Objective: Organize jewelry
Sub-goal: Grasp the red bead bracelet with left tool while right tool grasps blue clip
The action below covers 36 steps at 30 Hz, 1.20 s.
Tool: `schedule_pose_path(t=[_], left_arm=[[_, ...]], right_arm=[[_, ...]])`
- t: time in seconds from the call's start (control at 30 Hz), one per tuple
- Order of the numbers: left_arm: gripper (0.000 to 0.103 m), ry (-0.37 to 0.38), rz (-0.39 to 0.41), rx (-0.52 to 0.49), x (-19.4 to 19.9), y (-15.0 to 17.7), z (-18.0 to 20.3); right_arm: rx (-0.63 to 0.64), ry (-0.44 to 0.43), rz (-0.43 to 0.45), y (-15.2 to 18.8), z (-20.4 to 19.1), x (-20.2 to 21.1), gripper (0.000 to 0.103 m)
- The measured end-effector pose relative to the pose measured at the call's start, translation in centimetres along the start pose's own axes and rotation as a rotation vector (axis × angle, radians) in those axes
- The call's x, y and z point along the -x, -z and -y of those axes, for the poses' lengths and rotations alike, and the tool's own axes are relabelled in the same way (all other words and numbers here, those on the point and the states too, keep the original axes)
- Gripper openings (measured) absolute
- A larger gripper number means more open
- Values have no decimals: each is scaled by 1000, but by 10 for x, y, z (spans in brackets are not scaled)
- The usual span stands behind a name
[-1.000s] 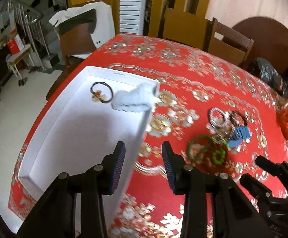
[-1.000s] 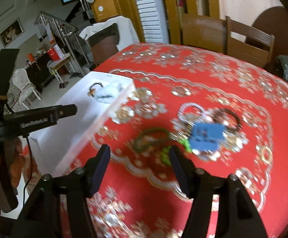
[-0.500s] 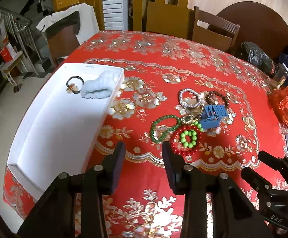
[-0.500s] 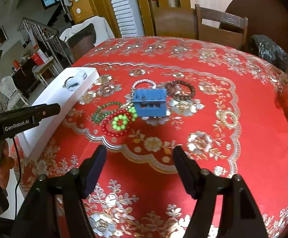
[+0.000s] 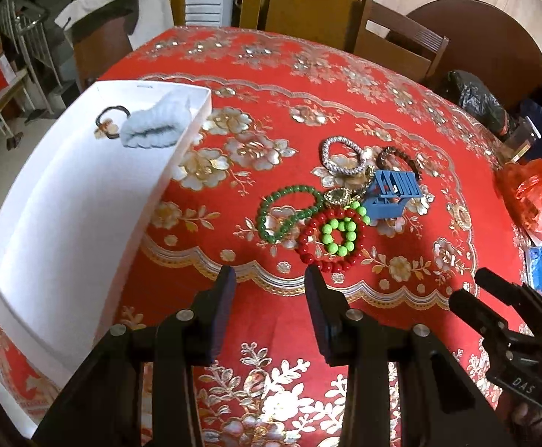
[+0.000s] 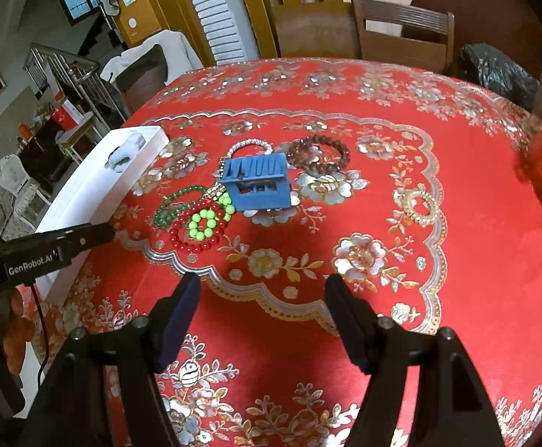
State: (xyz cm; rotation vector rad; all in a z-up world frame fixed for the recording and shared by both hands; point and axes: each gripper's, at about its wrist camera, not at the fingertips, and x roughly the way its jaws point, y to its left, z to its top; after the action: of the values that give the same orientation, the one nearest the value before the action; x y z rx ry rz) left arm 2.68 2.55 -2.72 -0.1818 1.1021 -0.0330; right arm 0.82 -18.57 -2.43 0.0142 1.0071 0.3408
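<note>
The jewelry lies in a loose heap mid-table: a red bead bracelet (image 5: 330, 240) ringing a lime one (image 5: 339, 231), a dark green strand (image 5: 286, 211) touching it on the left, a silver bangle (image 5: 342, 156) and a brown bead bracelet (image 6: 317, 152) farther back, with a small blue house-shaped holder (image 6: 258, 182) sitting among them. To the left, the white box (image 5: 66, 201) on the table's (image 5: 289, 85) edge already holds a hair tie (image 5: 112, 121) and a pale folded cloth (image 5: 155, 126) at its far end. Both tongs hover short of the heap, the left tongs (image 5: 269, 279) moderately parted and the right tongs (image 6: 262, 287) spread wide, neither gripping anything. The red bracelet is nearest, so it seems the sensible first pick: come down with one finger inside the ring and one outside, pinching a single strand of beads rather than scooping, since the lime ring inside and the green strand overlapping could drag along. Lifting slowly would show any snag before carrying it to the box.
</note>
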Motion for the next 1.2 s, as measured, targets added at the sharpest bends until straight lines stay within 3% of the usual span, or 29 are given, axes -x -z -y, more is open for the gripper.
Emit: schedule_pose_path(t=[0.4, 1.03, 1.2], left_arm=[[64, 125, -69, 28, -32, 2, 14], [64, 67, -88, 74, -66, -8, 30], [64, 50, -96, 63, -67, -9, 34]], right_arm=[[-9, 29, 5, -31, 12, -20, 72], [-10, -15, -13, -58, 34, -49, 72], [128, -46, -23, -70, 24, -60, 73]])
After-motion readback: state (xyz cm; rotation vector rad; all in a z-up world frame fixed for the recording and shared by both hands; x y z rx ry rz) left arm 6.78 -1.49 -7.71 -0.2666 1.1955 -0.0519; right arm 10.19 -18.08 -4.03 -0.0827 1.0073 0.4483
